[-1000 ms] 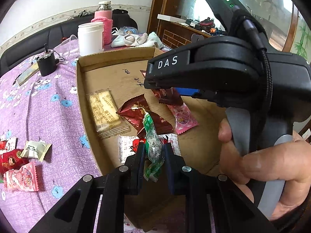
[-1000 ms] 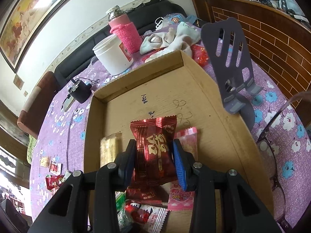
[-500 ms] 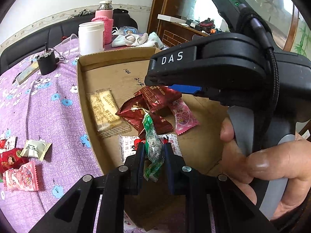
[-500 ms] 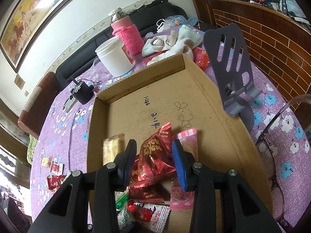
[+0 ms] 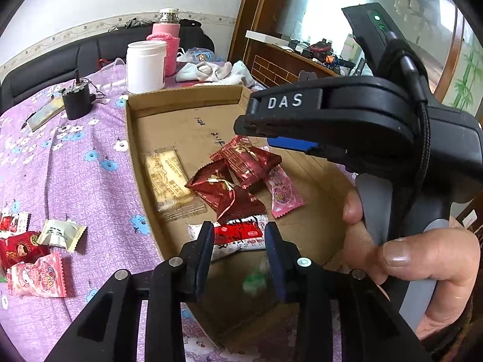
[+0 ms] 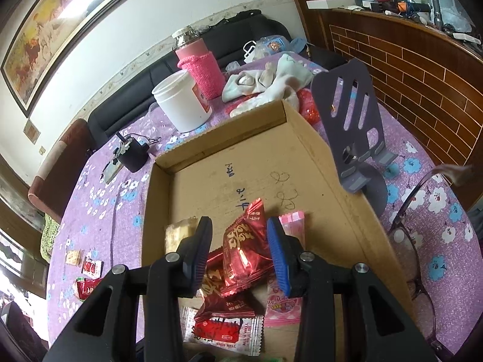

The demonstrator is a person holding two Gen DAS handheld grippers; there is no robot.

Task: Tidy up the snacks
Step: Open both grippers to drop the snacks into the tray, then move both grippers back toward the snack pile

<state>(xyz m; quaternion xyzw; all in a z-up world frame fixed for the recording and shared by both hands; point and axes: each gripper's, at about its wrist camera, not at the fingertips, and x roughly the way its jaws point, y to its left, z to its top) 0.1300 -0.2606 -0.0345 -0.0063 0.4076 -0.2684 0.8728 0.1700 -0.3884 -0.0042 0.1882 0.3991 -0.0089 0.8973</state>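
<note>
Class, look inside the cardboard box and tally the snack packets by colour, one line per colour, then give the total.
Dark red packets: 2
Pink packet: 1
Beige biscuit pack: 1
White-and-red packet: 1
Green sweet, blurred: 1
Total: 6

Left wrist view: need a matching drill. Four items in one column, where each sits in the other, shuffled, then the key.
Items:
1. white jar
2. cracker pack
3. white-and-red packet
4. cream packet

Places:
A. in the cardboard box, along its left wall
B. on the purple tablecloth, left of the box
C. on the tablecloth, beyond the box's far wall
D. in the box, seen between the fingers of the left tongs

Pairs: 1-C, 2-A, 3-D, 4-B
</note>
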